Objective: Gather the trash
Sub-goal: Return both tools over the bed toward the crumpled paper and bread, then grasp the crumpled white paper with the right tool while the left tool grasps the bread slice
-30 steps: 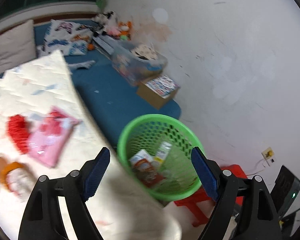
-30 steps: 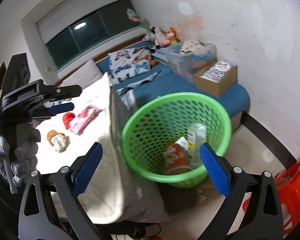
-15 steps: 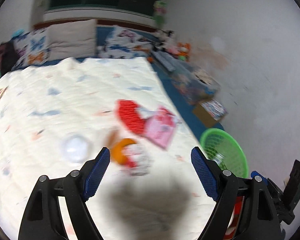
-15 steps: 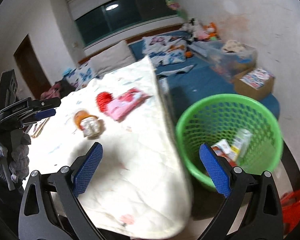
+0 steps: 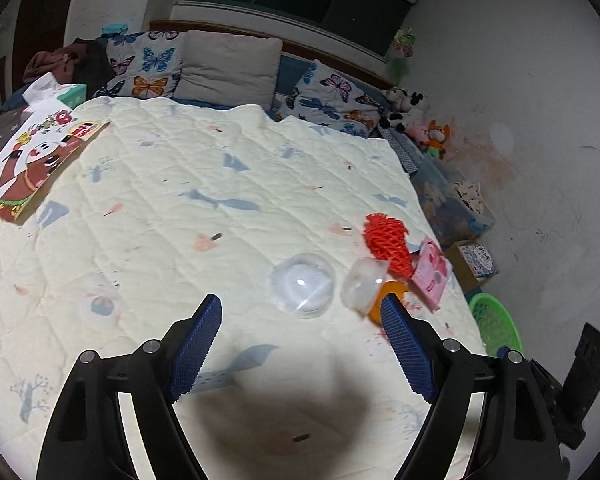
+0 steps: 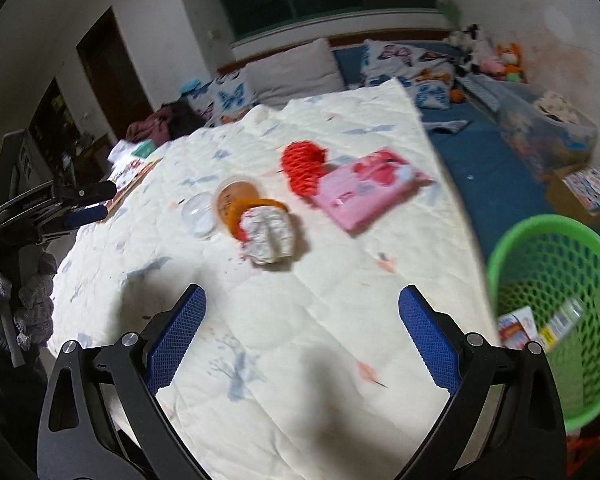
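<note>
Trash lies on the cream quilt (image 5: 204, 184): a clear dome lid (image 5: 302, 290), a clear cup with an orange rim (image 5: 366, 286), a red foam net (image 5: 388, 246) and a pink packet (image 5: 432, 274). My left gripper (image 5: 300, 312) hovers just short of the lid; its jaws are closing slightly with nothing between them. My right gripper (image 6: 303, 300) is over bare quilt, its jaws closing and empty. Ahead of it are a crumpled white wrapper (image 6: 268, 236), the orange-rimmed cup (image 6: 238, 204), the red net (image 6: 304, 168) and the pink packet (image 6: 364, 194). The green basket (image 6: 552, 308) holds packets.
A picture book (image 5: 32, 164) lies at the quilt's left edge, with pillows (image 5: 228, 68) at the head of the bed. A plastic bin (image 6: 548, 128), a cardboard box (image 6: 584, 188) and stuffed toys (image 5: 432, 136) sit along the right wall. A gloved hand (image 6: 32, 300) holds the left gripper.
Both views have swung left from the green basket onto the bed top. The trash on the quilt now lies ahead of both grippers, and the basket sits at the right edge.
</note>
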Available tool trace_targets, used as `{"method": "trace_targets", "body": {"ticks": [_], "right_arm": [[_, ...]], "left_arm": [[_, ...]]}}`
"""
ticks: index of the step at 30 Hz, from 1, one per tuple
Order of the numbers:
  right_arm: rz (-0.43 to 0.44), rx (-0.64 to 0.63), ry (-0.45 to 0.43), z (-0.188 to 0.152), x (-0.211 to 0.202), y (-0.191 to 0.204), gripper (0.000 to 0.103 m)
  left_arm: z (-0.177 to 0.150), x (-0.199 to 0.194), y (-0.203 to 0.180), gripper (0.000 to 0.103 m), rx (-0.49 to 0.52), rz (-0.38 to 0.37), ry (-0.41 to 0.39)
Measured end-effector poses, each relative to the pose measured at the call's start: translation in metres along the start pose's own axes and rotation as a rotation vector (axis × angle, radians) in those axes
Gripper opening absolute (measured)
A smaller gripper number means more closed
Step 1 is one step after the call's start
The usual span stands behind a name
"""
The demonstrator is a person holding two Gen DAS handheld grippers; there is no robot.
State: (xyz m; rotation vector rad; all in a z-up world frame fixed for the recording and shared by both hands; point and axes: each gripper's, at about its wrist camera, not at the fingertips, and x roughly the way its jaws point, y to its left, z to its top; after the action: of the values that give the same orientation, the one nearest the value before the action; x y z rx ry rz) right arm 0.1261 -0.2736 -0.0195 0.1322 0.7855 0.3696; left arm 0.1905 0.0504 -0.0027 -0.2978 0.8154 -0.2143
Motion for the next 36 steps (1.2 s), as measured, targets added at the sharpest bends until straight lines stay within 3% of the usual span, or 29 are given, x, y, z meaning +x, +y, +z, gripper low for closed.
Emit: {"method": "trace_targets", "body": {"ticks": [14, 24, 30, 36], "right_arm": [[0.027, -0.05, 0.093, 0.028, 0.071, 0.024, 0.077], [-0.024, -0.1, 0.142, 0.034, 0.103, 0.025, 0.074], [-0.003, -0.114, 0.148, 0.031, 0.108, 0.026, 0.053], [-0.01, -0.128, 0.129, 0.024, 0.097, 0.029, 0.05]], "left_arm": [[-0.014, 0.003, 0.028, 0.079, -0.043, 0.021, 0.041], [-0.02, 0.009, 0.032, 0.079, -0.041, 0.027, 0.064], [-0.021, 0.015, 0.035, 0.079, -0.051, 0.028, 0.079], [-0.022, 0.02, 0.034, 0.079, -0.048, 0.027, 0.092]]}}
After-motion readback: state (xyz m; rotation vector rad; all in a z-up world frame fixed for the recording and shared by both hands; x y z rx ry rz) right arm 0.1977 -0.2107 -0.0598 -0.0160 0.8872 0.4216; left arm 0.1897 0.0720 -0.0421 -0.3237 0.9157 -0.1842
